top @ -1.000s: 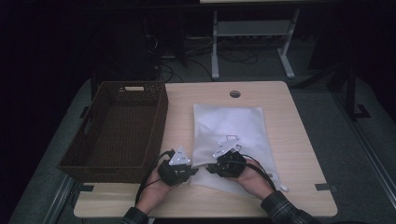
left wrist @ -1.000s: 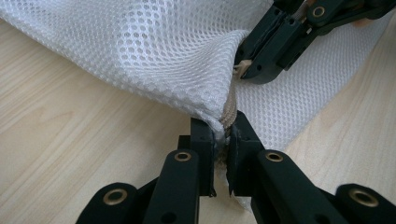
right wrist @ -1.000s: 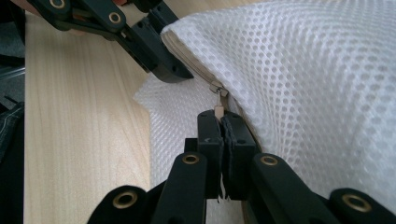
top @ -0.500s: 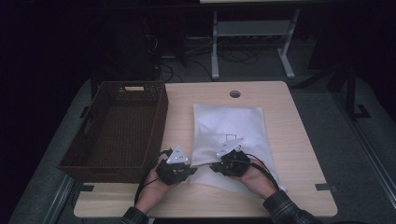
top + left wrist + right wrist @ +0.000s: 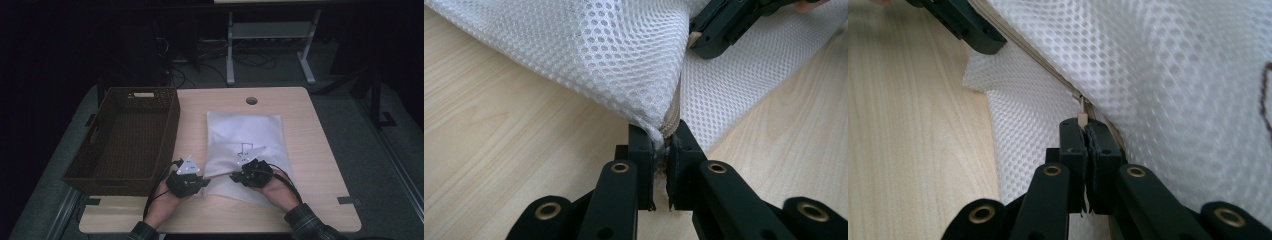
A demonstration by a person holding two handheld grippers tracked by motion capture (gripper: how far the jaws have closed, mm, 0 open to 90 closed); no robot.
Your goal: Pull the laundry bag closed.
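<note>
Both tongs clamped: left gripper [image 5: 659,150] pinching the corner of the white mesh bag [image 5: 245,135] lying mid-table beside the basket [image 5: 125,137], right gripper [image 5: 1087,145] gripping its zip pull [image 5: 1081,120]; mid-unzipping, apparently; next, probably a steady pull along the zip against the anchored corner

Left gripper [image 5: 197,181] – fingers [image 5: 642,150] pinched shut; right gripper [image 5: 239,176] – same, close beside.
</note>
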